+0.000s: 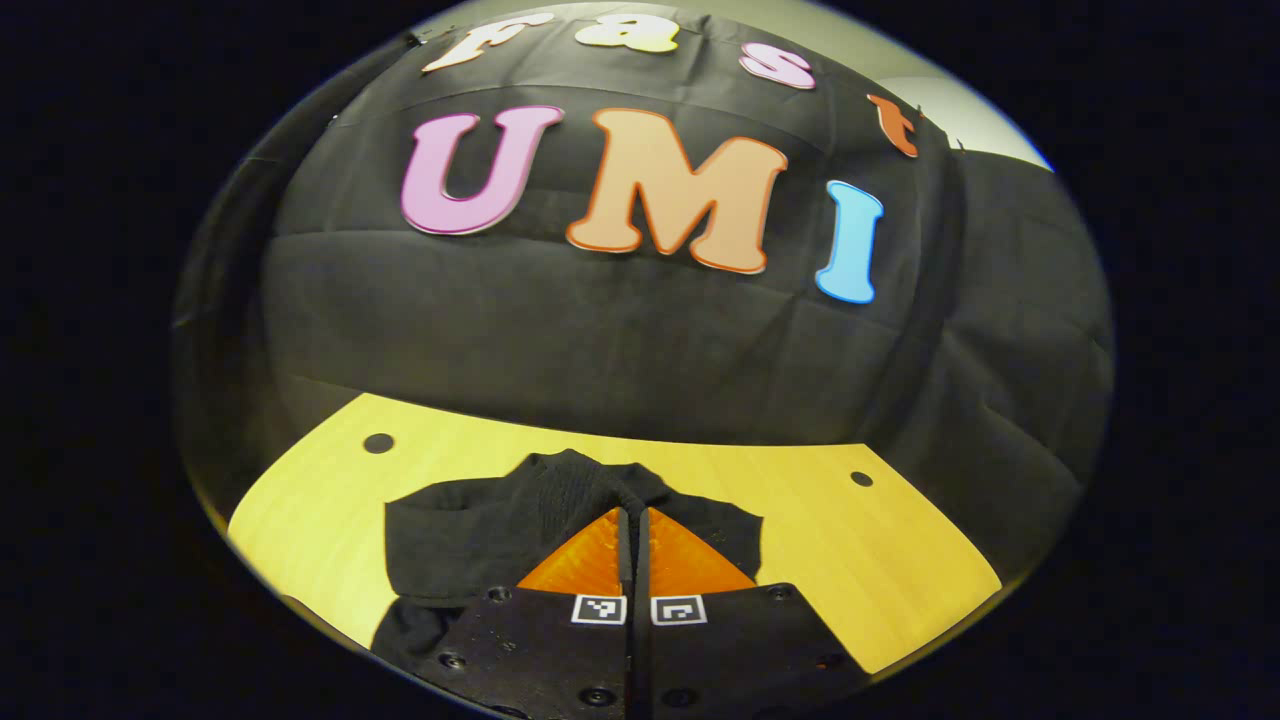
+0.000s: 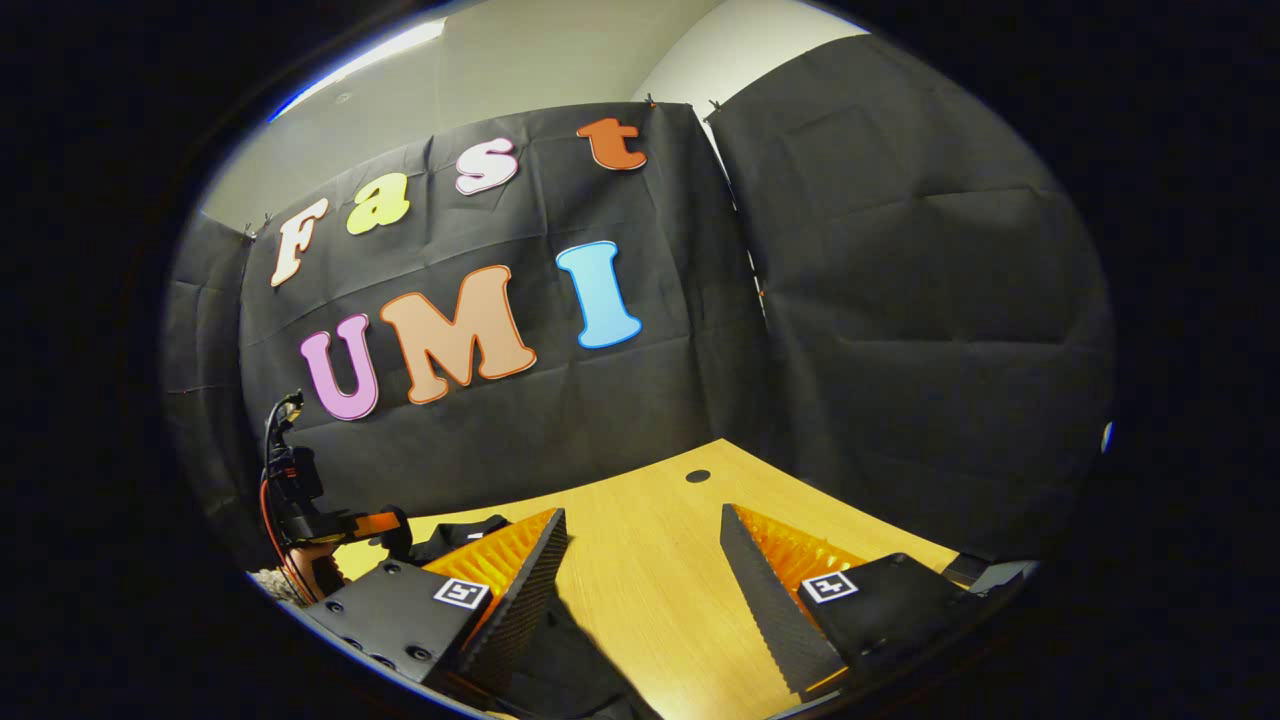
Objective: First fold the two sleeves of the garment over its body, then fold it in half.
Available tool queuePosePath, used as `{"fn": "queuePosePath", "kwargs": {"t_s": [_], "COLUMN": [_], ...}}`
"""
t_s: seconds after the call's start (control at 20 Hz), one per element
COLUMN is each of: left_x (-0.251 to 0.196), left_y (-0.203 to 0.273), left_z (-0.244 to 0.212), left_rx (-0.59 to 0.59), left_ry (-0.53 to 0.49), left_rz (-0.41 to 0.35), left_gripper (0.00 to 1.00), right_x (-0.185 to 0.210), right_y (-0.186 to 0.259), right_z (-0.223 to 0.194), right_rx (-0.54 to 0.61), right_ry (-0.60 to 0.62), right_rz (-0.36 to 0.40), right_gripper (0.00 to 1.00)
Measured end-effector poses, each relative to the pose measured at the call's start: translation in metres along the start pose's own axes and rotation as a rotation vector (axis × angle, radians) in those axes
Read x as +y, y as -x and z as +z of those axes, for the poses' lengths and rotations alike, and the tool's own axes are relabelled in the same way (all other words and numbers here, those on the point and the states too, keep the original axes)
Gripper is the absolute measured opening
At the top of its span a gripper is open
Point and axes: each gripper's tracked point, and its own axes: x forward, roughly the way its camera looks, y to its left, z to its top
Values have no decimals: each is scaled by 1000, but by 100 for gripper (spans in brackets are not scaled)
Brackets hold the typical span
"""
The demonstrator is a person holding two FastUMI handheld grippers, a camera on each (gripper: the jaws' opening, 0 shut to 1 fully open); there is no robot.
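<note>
A: Start at the tools. What is the left gripper (image 1: pixel 634 525) doing?

B: Its fingers are pressed together, and a ridge of the black garment (image 1: pixel 470 530) rises right at their tips. Whether cloth is actually pinched between them I cannot tell.

A: And the right gripper (image 2: pixel 640 530)?

B: Spread wide, bare table (image 2: pixel 650 580) between the fingers. A dark fold of the garment (image 2: pixel 570 670) lies low by its left finger, and more of it shows behind that finger.

A: Any writing on them?

B: Small square black-and-white markers on each finger base, patterns only, no words.

A: The surface and room?

B: A light wooden table (image 1: pixel 880 580) with small dark round holes (image 1: pixel 378 443), black cloth hung behind it, pale wall above.

A: Where is the garment overall?

B: Bunched on the table around the left gripper. In the right gripper view the left gripper (image 2: pixel 345 525) sits far left, a hand holding it.
</note>
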Motion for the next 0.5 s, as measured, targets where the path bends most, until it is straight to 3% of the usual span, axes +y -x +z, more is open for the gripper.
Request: {"fn": "queuePosePath", "kwargs": {"t_s": [0.2,0.25,0.3,0.35,0.5], "left_x": [-50,-60,-66,-71,-74], "left_y": [-32,-40,-45,-50,-58], "left_z": [-15,-21,-27,-36,-54], "left_rx": [26,39,53,77,99], "left_ry": [-34,-34,-35,-40,-24], "left_rz": [-62,-75,-79,-81,-59], "left_gripper": [0,0,0,0,0], "right_x": [-17,-21,-25,-28,-36], "right_y": [-9,-10,-11,-11,-13], "right_z": [4,3,1,-1,-9], "right_rx": [-2,1,8,14,25], "right_ry": [-22,-23,-24,-26,-26], "right_rz": [-18,-22,-26,-27,-31], "right_gripper": [97,93,97,93,97]}}
